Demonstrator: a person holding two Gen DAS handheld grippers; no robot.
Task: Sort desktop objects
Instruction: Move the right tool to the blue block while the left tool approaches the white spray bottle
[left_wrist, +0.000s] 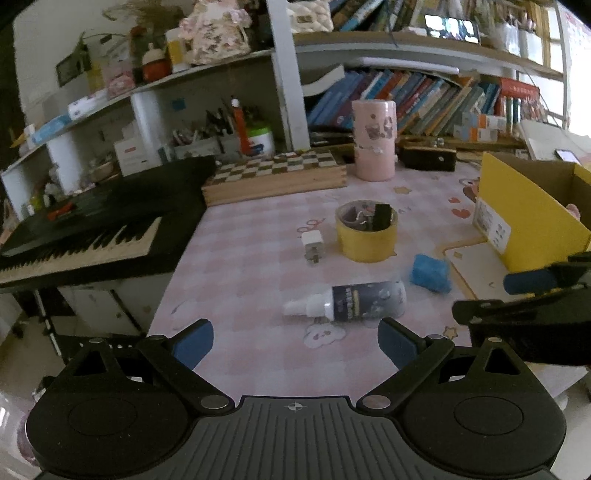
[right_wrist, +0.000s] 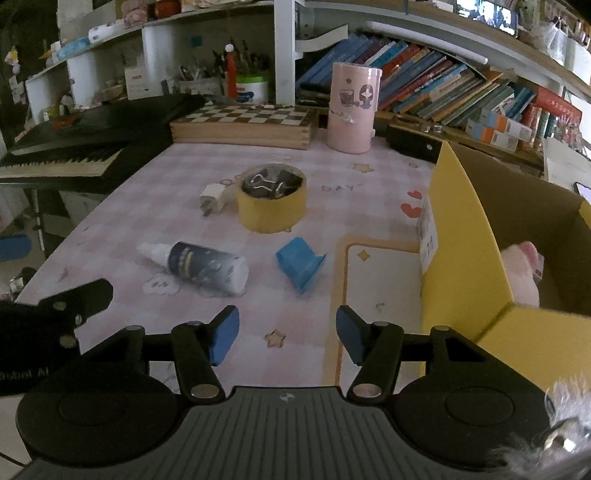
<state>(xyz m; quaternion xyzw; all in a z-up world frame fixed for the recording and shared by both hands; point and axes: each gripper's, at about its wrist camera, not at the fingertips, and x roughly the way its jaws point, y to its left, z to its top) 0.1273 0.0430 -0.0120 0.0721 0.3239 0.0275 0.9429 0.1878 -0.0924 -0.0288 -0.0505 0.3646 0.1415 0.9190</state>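
Both the left hand-held gripper (left_wrist: 295, 341) and the right hand-held gripper (right_wrist: 287, 334) are held apart and empty. A pink toy (right_wrist: 522, 271) is seen in the yellow box (right_wrist: 465, 236) to the right; ahead on the bench (right_wrist: 184, 177), bottle (right_wrist: 207, 267), blue block (right_wrist: 300, 264), tape roll (right_wrist: 271, 206) and charger (right_wrist: 213, 197) are left unsorted.

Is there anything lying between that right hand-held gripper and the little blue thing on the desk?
Nothing visible does. The right hand-held gripper is open with only bare tablecloth ahead of it up to the blue object. The small bottle lies off to its left, and the yellow box stands to its right.
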